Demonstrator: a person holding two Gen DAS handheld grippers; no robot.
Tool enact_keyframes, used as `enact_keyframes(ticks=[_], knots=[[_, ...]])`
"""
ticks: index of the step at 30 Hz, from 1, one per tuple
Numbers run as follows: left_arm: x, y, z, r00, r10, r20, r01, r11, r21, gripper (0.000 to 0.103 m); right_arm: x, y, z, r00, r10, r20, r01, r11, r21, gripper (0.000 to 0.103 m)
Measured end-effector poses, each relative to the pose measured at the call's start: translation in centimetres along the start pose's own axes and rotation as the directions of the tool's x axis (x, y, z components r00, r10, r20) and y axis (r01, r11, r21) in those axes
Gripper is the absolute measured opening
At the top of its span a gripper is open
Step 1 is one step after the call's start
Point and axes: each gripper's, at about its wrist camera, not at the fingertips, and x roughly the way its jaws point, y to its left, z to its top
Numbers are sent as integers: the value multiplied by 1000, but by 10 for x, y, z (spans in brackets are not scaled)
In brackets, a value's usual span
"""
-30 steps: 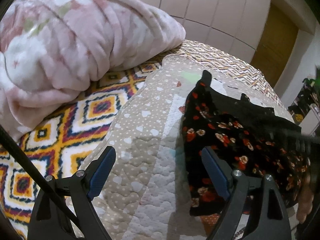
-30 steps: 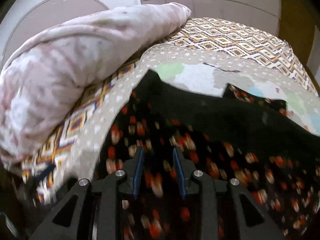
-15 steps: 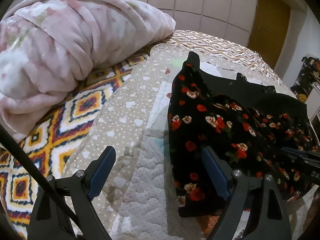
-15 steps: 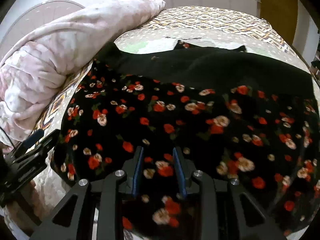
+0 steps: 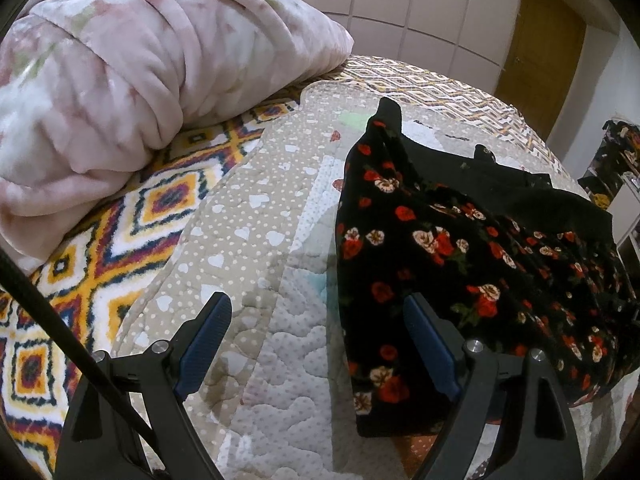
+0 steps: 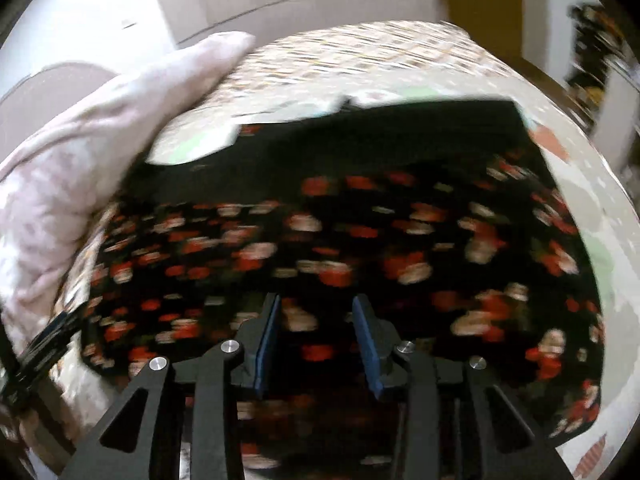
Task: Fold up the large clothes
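Note:
A black garment with red and cream flowers [image 5: 460,264] lies folded on the beige quilted bedspread [image 5: 248,240], its plain black upper part toward the far side. My left gripper [image 5: 320,328] is open and empty, hovering over the quilt at the garment's left edge; its right finger [image 5: 432,344] is over the fabric. In the blurred right wrist view the garment [image 6: 340,232] fills the middle. My right gripper [image 6: 316,320] hangs just above it with its jaws apart and nothing between them.
A bulky pink fleece blanket [image 5: 132,80] is heaped at the left on a bright diamond-patterned cover [image 5: 132,232]. Cream wardrobe doors [image 5: 400,4] and a wooden door [image 5: 536,40] stand behind the bed. The left gripper shows at the right wrist view's left edge [image 6: 44,340].
My right gripper has opened wider and swung across the garment, blurring its view. The garment has settled flatter on the quilt. My left gripper stays open, almost unmoved.

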Motion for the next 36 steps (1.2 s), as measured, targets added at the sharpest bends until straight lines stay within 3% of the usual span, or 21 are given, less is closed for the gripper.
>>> enact_keyframes(ticks=[4, 9, 14, 19, 22, 26, 28, 32, 36], knots=[[2, 0, 0, 1000, -3, -5, 3, 1000, -3, 87, 1, -30, -4, 1000, 30, 3, -30, 996, 86, 34], [3, 1, 0, 1000, -4, -6, 4, 1000, -4, 87, -4, -41, -6, 999, 32, 5, -32, 997, 76, 30], [-1, 4, 0, 1000, -2, 5, 2, 1000, -16, 87, -4, -60, -8, 998, 58, 15, -59, 992, 112, 13], [-31, 10, 7, 999, -1, 50, 4, 998, -57, 87, -14, -70, -9, 997, 69, 29, -72, 988, 137, 13], [-50, 0, 7, 999, -16, 43, 17, 1000, -26, 87, -33, -78, -11, 994, 90, 68, -99, 985, 144, 18], [-64, -40, 10, 1000, -4, 18, 3, 996, 91, 87, -65, -106, -21, 981, 136, 136, -161, 968, 192, 37], [-69, -69, 12, 999, -34, 8, 33, 988, 149, 87, -80, -122, -28, 975, 144, 168, -180, 958, 221, 40], [-64, -130, 14, 994, -105, -41, 112, 967, 230, 87, -104, -160, -45, 969, 138, 206, -191, 944, 268, 60], [-44, -181, 11, 985, -142, -97, 164, 947, 275, 87, -109, -191, -61, 961, 168, 220, -236, 913, 333, 64]])
